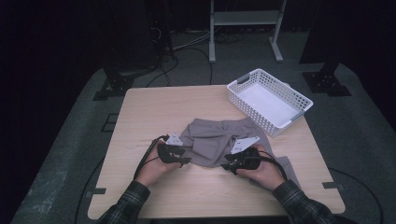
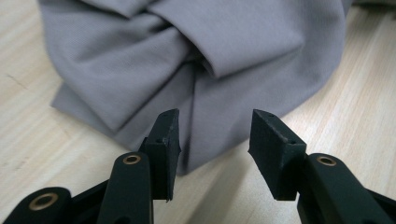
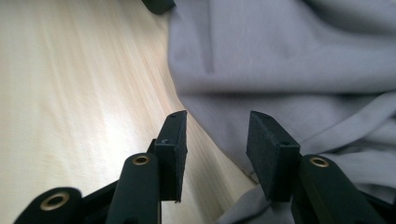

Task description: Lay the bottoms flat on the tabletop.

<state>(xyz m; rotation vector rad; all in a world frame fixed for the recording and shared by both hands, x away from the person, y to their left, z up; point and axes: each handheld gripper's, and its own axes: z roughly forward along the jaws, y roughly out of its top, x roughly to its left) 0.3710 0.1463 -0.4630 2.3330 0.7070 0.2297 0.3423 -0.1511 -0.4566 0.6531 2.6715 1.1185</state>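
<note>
Grey cloth [image 1: 217, 142] lies crumpled mid-table [image 1: 154, 107], between both hands, white basket [image 1: 269, 100] behind it. Left gripper [image 2: 215, 135] part open, holds nothing; cloth edge just ahead of its tips. Right gripper [image 3: 217, 140] part open, empty, cloth edge runs between tips. Both equally near.

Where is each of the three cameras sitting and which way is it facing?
High view: above the person's side, looking forward and down at table, basket, both forearms.
Left gripper view: on the left gripper, open jaws facing the grey garment.
Right gripper view: on the right gripper, open jaws over the garment's edge.
Shared: the grey garment.
</note>
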